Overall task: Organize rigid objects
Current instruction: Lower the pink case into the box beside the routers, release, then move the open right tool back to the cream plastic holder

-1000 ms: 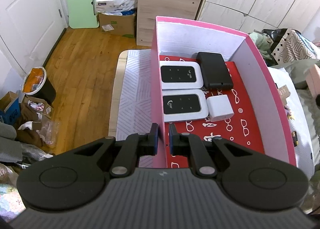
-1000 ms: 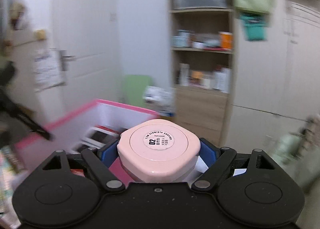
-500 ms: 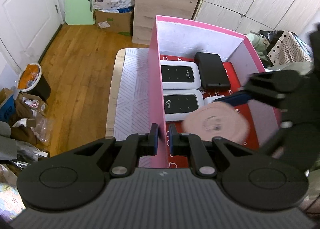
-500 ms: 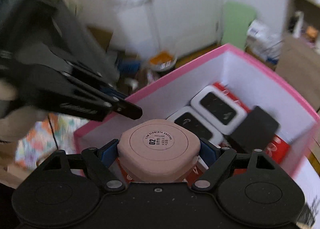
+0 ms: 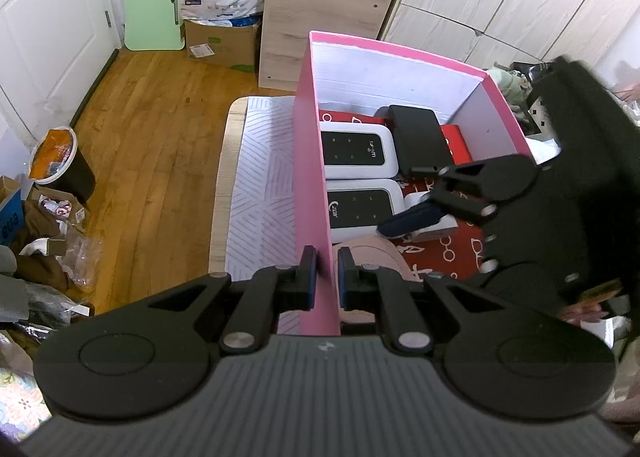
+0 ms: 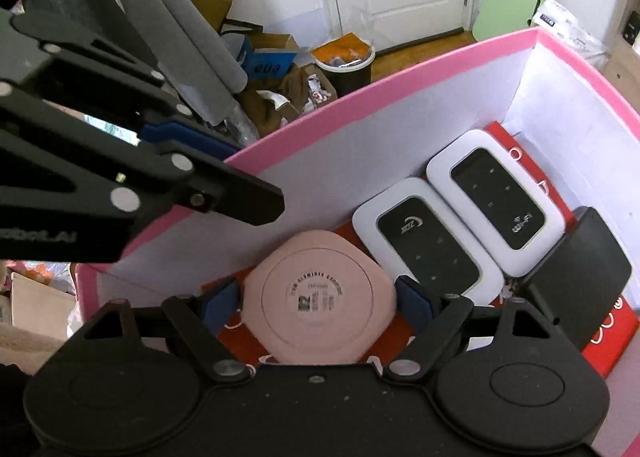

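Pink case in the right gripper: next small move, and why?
Probably open the right gripper and lift clear. The pink case is already low inside the pink box, beside the two white routers, apparently on or just above the red floor, and the left gripper pinches the box wall steady.

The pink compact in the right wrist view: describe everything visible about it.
The pink compact is a pale, matte, plastic-looking case, square with rounded corners, with a raised round centre bearing a small printed label. It faces the camera between the blue fingers of the right tool, low inside the pink box, over its red patterned floor beside a white Wi-Fi device. Whether it already rests on the floor cannot be told.
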Demonstrator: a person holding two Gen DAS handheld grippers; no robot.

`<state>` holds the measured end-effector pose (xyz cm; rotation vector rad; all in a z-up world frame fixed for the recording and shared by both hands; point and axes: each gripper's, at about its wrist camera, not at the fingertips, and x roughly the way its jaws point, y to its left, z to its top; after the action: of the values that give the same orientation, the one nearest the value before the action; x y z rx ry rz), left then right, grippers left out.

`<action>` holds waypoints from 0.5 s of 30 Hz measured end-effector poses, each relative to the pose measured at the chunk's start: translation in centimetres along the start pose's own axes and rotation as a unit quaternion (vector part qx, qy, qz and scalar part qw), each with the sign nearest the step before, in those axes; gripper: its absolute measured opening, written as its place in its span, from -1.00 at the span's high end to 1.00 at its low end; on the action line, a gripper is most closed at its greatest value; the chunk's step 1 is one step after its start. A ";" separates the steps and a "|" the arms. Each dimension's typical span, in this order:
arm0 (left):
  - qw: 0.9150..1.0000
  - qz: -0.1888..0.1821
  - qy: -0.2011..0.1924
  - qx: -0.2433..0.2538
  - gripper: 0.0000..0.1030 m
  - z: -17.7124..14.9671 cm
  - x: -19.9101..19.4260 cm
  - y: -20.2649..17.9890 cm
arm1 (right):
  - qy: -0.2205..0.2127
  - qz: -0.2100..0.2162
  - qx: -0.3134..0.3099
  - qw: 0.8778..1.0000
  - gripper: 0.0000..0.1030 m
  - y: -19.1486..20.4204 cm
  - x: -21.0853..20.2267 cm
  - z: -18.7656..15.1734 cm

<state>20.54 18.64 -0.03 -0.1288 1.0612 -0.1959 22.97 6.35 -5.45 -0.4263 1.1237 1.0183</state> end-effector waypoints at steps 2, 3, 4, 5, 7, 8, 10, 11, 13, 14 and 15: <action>1.000 0.000 0.000 0.000 0.81 0.0 0.0 0.0 | -0.016 -0.003 0.003 1.000 -0.70 0.0 -1.2 -0.1; 1.000 0.000 0.000 0.000 0.81 0.0 0.0 0.0 | -0.030 -0.004 0.005 1.000 -0.70 -0.1 -2.2 -0.4; 1.000 0.000 0.000 0.000 0.81 0.0 0.0 0.0 | -0.043 -0.004 0.005 0.999 -0.70 -0.2 -3.1 -0.6; 1.000 0.000 0.000 0.000 0.81 0.0 0.0 0.0 | -0.063 -0.003 0.005 0.998 -0.70 -0.2 -4.4 -1.1; 1.000 0.001 -0.001 0.000 0.81 0.0 0.0 0.0 | -0.103 -0.007 0.010 0.995 -0.70 -0.3 -6.8 -2.3; 1.000 0.001 -0.001 0.001 0.81 0.0 0.0 0.0 | -0.121 -0.009 0.015 0.992 -0.70 -0.4 -7.8 -3.0; 1.000 0.003 -0.003 -0.001 0.81 -0.1 -0.1 -0.1 | -0.149 -0.009 0.039 0.988 -0.70 -0.8 -9.5 -4.2; 1.000 0.005 -0.004 0.000 0.81 -0.1 -0.1 -0.1 | -0.159 -0.012 0.046 0.986 -0.70 -0.9 -10.4 -4.8; 1.000 0.007 -0.006 0.004 0.81 -0.2 -0.1 -0.3 | -0.180 -0.031 0.046 0.982 -0.70 -0.9 -11.6 -5.4; 1.000 0.008 -0.006 0.003 0.81 -0.2 -0.1 -0.3 | -0.195 -0.045 0.047 0.979 -0.70 -0.9 -12.6 -6.2; 1.000 0.009 -0.006 0.001 0.81 -0.2 -0.1 -0.3 | -0.205 -0.054 0.049 0.976 -0.70 -1.1 -13.1 -6.6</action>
<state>20.30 18.33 0.06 -0.1187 1.0492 -0.1801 19.39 -4.98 3.19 -0.1830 0.7664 0.8998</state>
